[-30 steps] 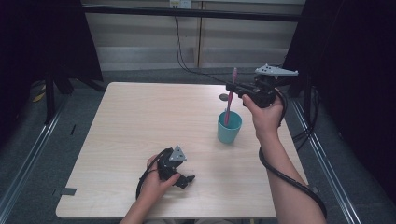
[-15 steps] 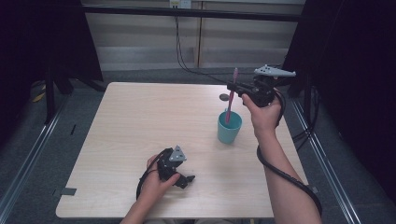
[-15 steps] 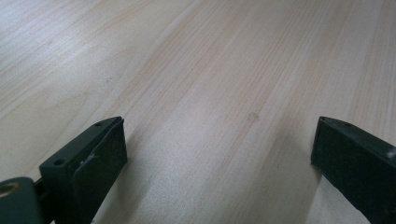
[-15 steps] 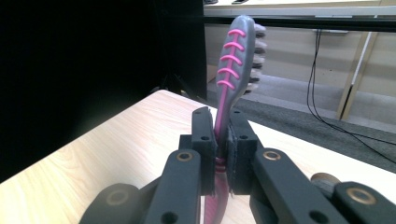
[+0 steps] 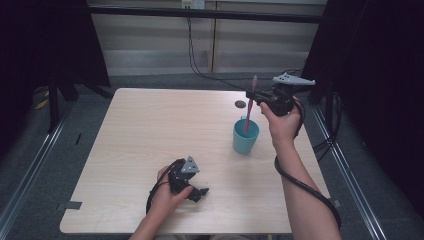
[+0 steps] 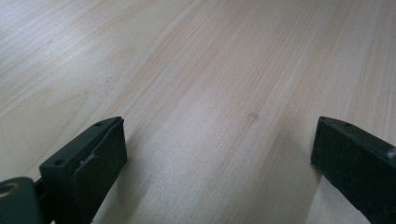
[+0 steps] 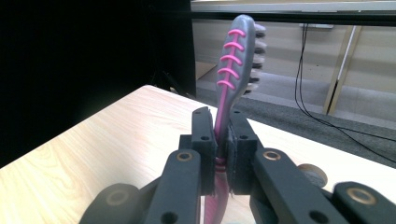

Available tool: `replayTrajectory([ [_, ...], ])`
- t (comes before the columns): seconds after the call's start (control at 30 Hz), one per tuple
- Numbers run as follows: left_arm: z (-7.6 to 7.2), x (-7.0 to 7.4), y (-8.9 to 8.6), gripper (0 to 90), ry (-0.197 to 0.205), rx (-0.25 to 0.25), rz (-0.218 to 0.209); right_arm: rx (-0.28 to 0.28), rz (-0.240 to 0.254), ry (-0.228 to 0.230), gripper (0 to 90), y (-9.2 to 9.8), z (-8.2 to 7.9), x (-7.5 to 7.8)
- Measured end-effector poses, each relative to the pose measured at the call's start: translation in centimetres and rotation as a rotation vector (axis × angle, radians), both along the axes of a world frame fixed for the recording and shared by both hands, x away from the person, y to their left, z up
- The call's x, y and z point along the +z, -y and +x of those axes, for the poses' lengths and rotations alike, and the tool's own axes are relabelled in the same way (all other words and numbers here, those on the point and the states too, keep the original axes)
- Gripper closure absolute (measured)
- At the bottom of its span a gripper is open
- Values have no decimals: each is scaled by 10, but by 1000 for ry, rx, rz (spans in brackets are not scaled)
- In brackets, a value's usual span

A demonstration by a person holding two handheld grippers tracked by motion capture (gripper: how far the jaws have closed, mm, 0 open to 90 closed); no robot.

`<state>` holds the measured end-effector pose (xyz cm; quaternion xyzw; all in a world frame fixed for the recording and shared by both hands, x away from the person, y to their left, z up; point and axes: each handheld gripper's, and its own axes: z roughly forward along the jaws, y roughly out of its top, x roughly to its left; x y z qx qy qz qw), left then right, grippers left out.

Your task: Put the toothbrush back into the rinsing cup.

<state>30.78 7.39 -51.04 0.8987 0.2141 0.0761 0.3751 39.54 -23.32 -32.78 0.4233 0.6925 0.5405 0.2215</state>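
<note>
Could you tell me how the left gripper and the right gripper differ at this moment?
The left gripper is open and holds nothing; the right gripper is shut on a pink toothbrush. The left rests low on the table; the right is raised above the teal cup. Both have black fingers.

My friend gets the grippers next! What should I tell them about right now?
Right gripper: shut on the pink and grey toothbrush, held upright by its neck, head up.
Toothbrush: its lower end dips into the teal cup on the right part of the table.
Left gripper: open, holding nothing, resting low at the table's near edge.
Done: toothbrush gripped and standing in the cup.
Left: probably either lower it and let go, or lift it clear; I cannot tell which way it is going.
</note>
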Motion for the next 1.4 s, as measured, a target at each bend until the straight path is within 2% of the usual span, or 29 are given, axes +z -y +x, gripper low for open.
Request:
replayTrajectory([
  [0.4,-1,-1,1,32,0,8,-11,-23,-24,-15,839,1,9,-18],
  [0.63,-1,-1,0,32,-1,5,-9,-42,-32,-32,839,1,15,-39],
  [1.13,-2,0,0,32,0,5,-4,-55,-58,-69,838,3,17,-77],
  [1.4,-2,0,0,32,0,3,0,-64,-58,-84,834,4,16,-88],
])
